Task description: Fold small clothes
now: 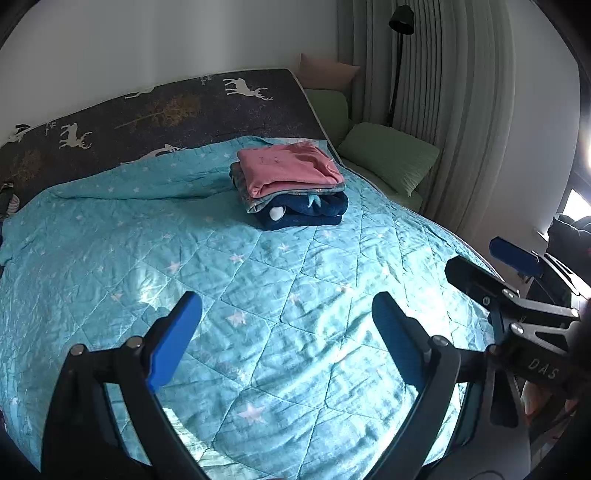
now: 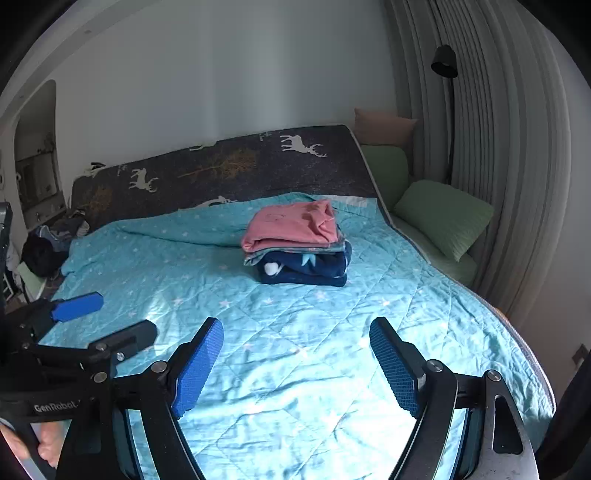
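A stack of folded small clothes (image 1: 291, 182) lies on the far part of the bed, a pink garment (image 1: 290, 168) on top and a dark blue one (image 1: 310, 212) at the bottom. It also shows in the right wrist view (image 2: 299, 243). My left gripper (image 1: 286, 314) is open and empty above the turquoise star quilt (image 1: 258, 280), well short of the stack. My right gripper (image 2: 295, 343) is open and empty above the quilt (image 2: 295, 369). The right gripper also shows at the right edge of the left wrist view (image 1: 480, 264). The left gripper shows at the left of the right wrist view (image 2: 118, 317).
A dark deer-print headboard cover (image 1: 166, 110) runs along the far edge. Green pillows (image 1: 388, 155) and a pink cushion (image 1: 327, 70) lie at the far right by grey curtains (image 1: 461, 110) and a black floor lamp (image 1: 400, 18). A heap of dark clothes (image 2: 48, 243) sits left of the bed.
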Tool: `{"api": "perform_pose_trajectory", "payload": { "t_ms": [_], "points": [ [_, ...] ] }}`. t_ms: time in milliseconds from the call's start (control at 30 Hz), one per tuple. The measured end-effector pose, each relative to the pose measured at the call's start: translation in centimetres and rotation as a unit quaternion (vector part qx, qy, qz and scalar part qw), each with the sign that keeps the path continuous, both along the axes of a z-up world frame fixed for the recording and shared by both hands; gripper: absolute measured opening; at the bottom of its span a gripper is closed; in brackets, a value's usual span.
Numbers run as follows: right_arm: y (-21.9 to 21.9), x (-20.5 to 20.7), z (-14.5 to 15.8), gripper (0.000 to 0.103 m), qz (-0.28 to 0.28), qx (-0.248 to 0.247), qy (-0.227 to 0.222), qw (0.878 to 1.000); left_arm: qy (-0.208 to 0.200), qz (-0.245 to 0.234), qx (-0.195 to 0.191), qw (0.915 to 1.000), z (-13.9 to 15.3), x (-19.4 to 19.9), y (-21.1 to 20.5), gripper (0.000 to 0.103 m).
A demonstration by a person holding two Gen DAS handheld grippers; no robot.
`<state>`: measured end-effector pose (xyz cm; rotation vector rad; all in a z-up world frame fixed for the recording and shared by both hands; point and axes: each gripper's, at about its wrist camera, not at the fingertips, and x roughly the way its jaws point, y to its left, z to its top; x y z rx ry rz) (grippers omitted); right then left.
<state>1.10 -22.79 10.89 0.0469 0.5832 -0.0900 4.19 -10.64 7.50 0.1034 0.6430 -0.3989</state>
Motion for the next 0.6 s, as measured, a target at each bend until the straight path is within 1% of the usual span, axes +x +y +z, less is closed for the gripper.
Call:
{"api": "perform_pose_trajectory", "payload": {
  "t_ms": [67, 167, 333, 600],
  "points": [
    [0.06, -0.07, -0.09, 0.084, -0.003, 0.004, 0.004, 1.0, 0.0, -0.002, 0.002, 1.0, -0.17, -0.12, 0.05, 0.093],
    [0.2, -0.3, 0.09, 0.084, -0.011, 0.002, -0.002, 1.0, -0.011, -0.003, 0.01, 0.9999, -0.13, -0.46, 0.16, 0.093],
    [0.41, -0.25, 0.11, 0.084, -0.013, -0.002, -0.002, 1.0, -0.021, -0.004, 0.007, 0.9998, 0.09, -0.82, 0.61, 0.093],
    [0.21, -0.09, -0.06, 0.084, -0.019, 0.0, -0.001, 1.0, -0.018, -0.001, 0.01, 0.9998, -0.09, -0.67, 0.7, 0.093]
  ]
}}
